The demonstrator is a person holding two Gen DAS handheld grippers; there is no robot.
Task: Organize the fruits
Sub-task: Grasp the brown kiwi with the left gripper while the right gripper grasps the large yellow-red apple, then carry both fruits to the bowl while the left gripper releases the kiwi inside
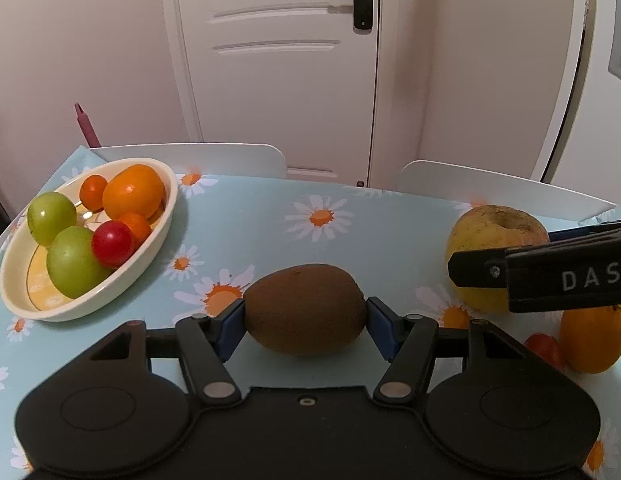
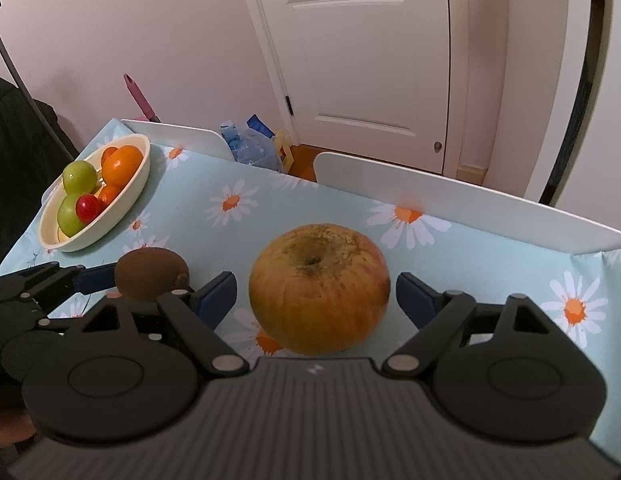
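Observation:
My left gripper is shut on a brown kiwi, its blue pads pressed on both ends, low over the daisy tablecloth. The kiwi also shows in the right wrist view. My right gripper is open around a large yellow-red apple, with a small gap on each side. The apple shows in the left wrist view, partly behind the right gripper's finger. A cream bowl at the far left holds green, orange and red fruits; it also shows in the right wrist view.
An orange fruit and a small red fruit lie at the right on the table. White chair backs stand along the far table edge. A water bottle sits on the floor beyond, before a white door.

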